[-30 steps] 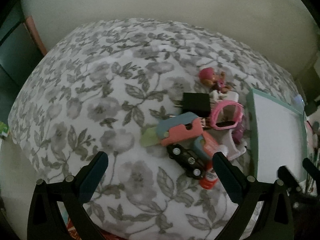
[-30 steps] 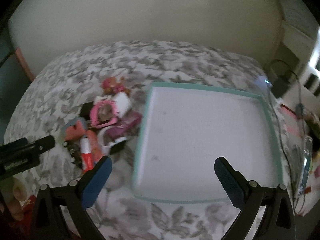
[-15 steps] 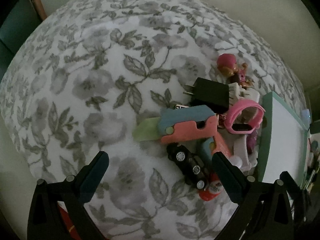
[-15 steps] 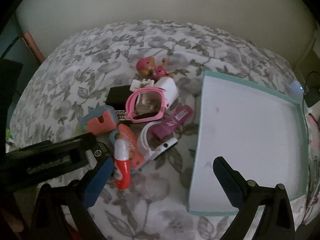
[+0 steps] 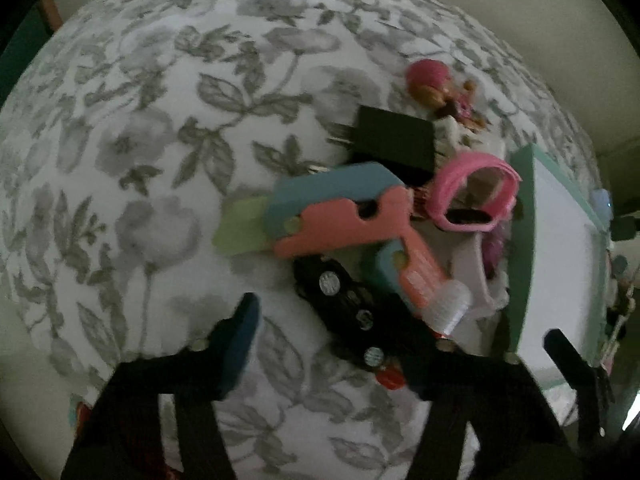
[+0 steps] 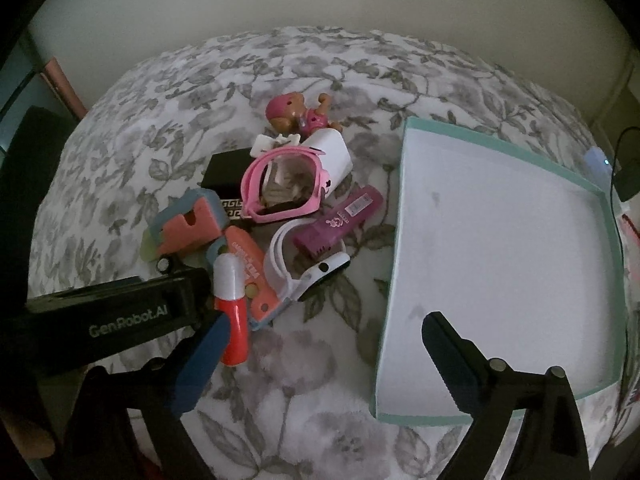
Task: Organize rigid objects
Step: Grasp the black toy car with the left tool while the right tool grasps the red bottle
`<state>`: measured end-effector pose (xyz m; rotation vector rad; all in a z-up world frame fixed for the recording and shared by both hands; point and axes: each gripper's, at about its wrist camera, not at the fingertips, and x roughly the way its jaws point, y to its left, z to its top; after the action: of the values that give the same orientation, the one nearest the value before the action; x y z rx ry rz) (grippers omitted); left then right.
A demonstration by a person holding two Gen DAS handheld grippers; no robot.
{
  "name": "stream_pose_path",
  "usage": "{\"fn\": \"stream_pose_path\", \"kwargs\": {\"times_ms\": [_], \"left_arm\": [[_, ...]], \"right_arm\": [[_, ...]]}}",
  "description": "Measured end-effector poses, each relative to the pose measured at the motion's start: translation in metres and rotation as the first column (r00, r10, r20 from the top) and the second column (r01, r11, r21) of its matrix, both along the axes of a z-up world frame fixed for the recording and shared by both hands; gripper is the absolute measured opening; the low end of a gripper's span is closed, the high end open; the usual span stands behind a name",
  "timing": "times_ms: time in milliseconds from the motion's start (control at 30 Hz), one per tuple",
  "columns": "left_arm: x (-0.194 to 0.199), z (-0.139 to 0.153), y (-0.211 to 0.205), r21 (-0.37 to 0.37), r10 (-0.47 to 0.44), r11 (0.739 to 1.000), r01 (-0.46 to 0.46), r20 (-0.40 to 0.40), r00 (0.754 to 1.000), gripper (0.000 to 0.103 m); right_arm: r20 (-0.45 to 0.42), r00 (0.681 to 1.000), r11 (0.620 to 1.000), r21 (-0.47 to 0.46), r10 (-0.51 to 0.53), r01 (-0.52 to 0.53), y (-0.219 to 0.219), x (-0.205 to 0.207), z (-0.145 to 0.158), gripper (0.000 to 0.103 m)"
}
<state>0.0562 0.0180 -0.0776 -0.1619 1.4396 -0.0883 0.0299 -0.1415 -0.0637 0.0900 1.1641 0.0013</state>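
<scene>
Black toy car: at the pile's near edge, between my left gripper's spread fingers (nothing gripped). Rigid, light, probably rolls; I'd pinch its flanks. Right gripper gapes beside the teal tray.

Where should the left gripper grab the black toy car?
Across its narrow body between the wheels. The black toy car lies on its side at the pile's near edge, wheels up, so bring the left gripper from the open bedspread side; the red-and-white tube crowds the other side.
</scene>
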Motion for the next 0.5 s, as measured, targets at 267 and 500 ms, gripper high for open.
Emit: {"fn": "stream_pose_path", "kwargs": {"times_ms": [267, 500], "left_arm": [[-0.007, -0.004, -0.01, -0.013, -0.034, 0.999, 0.034, -0.006, 0.999, 0.038], [0.0, 0.0, 0.02, 0.064, 0.008, 0.998, -0.008, 0.007, 1.0, 0.038]], "right_arm": [[-0.012, 1.0, 1.0, 0.013, 0.014, -0.014, 0.005, -0.001, -0.002, 0.088], [0.014, 0.999, 0.998, 0.044, 0.048, -0.049, 0.017, -0.002, 0.003, 0.081]]}}
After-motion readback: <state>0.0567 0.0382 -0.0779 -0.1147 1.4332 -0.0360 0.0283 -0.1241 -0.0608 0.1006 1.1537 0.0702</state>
